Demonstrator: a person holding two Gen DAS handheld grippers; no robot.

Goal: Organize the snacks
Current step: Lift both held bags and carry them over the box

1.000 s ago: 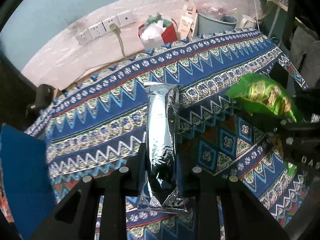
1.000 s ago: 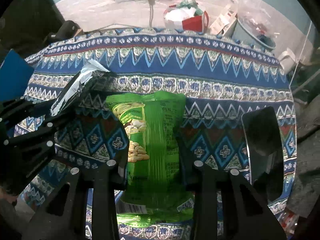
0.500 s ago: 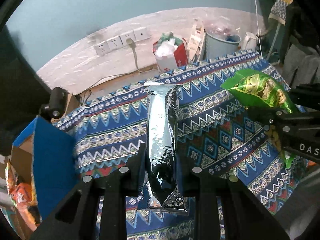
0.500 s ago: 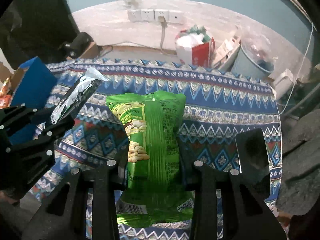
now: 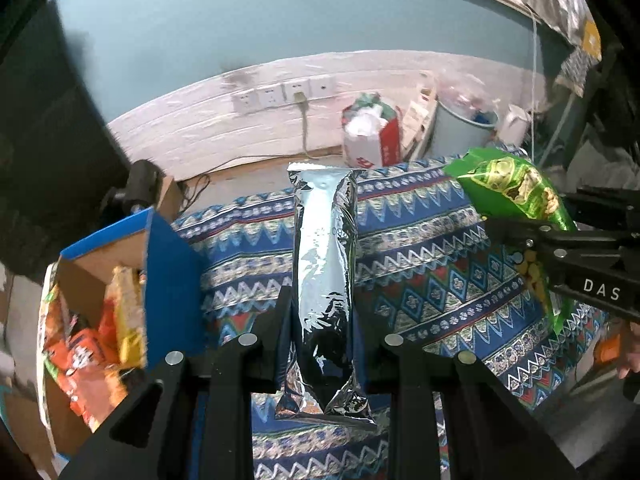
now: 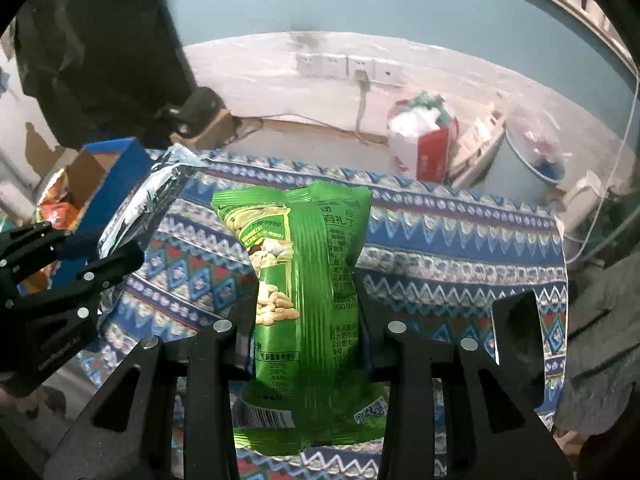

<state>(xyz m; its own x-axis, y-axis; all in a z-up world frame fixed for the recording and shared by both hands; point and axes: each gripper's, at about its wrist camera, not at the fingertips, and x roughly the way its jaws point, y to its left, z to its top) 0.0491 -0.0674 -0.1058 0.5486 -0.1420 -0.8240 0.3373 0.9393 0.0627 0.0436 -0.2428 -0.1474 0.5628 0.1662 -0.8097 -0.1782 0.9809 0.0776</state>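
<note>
We hold one snack in each gripper, both raised clear of the patterned cloth (image 5: 420,248) that covers the table. The left gripper (image 5: 322,320) is clamped on the silver foil packet (image 5: 324,264), which stands lengthwise between the pads with its lower seal hanging behind them. The right gripper (image 6: 306,300) is clamped on the green peanut bag (image 6: 308,280), held about its middle, top seal pointing away from us.

The blue cardboard box (image 5: 168,276) sits off the left edge of the table and already contains orange and yellow packets (image 5: 92,344). We judge it to be the destination.

Hazards from this position:

1. Collision between grippers. In the left wrist view the right gripper and its bag stand close at the right. If both converge on the box opening together, the bags or fingers may strike each other.
2. Slippage. Foil is smooth and the packet is gripped across a soft, air-filled section; a quick swing may let it slide out.
3. Crushing. Excess pad pressure on the peanut bag may burst a seal.
4. Snagging. The near blue wall of the box stands tall; a low approach may catch a trailing seal on its rim and tip the box.
5. Overfilling. The box looks partly full, so a packet released carelessly may rest on the others and spill out.
</note>
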